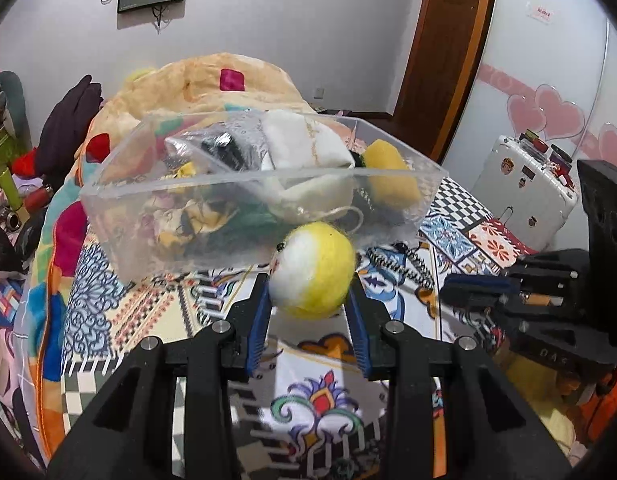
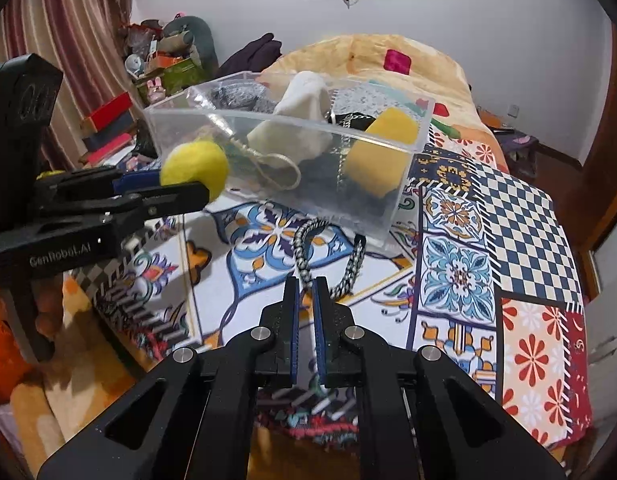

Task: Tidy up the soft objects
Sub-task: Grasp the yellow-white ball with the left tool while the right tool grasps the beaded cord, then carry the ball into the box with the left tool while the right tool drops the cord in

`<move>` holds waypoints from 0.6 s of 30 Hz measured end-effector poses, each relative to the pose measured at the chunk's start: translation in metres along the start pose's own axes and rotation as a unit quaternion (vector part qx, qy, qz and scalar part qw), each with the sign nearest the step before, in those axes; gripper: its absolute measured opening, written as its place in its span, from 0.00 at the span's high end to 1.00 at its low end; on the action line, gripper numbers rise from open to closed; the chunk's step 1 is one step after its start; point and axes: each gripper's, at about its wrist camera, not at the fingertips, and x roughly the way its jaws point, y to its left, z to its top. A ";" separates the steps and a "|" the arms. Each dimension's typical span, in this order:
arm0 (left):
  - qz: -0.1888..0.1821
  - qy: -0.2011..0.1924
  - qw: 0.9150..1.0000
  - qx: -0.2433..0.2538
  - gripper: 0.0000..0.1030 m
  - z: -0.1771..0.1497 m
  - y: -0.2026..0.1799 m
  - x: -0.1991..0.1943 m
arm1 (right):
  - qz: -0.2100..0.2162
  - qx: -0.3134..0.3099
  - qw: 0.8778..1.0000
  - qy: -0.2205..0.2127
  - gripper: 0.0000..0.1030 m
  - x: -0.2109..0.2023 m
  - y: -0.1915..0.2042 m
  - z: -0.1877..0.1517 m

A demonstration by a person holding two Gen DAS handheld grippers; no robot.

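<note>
My left gripper (image 1: 308, 292) is shut on a yellow-and-white felt ball (image 1: 311, 270), held above the bed just in front of a clear plastic box (image 1: 120, 204). The ball also shows in the right wrist view (image 2: 196, 168), next to the box (image 2: 176, 128). The box holds a white pouch (image 1: 304, 144), a yellow sponge (image 1: 388, 168) and several dark soft items. My right gripper (image 2: 306, 280) is shut on a black-and-white braided cord (image 2: 304, 240) that lies on the bed and runs under the box; the cord shows in the left view too (image 1: 404, 266).
The box rests on a patterned quilt (image 2: 460, 272) over a bed, with an orange blanket (image 1: 212, 80) heaped behind it. A white suitcase (image 1: 524, 196) stands at the right. Cluttered shelves and a curtain (image 2: 88, 32) are at the left.
</note>
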 end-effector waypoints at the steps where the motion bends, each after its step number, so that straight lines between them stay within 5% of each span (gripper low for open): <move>1: 0.002 0.002 1.000 -0.001 0.65 -0.003 0.001 -0.001 | -0.008 0.003 1.000 0.001 0.93 0.000 -0.001 0.001; 14: -0.003 0.009 1.000 -0.007 0.65 -0.014 0.004 0.000 | -0.049 0.024 0.998 0.038 0.83 0.036 -0.019 0.021; 18: -0.006 0.009 1.000 -0.009 0.65 -0.014 0.006 0.000 | -0.034 0.017 0.998 0.040 0.89 0.037 -0.017 0.024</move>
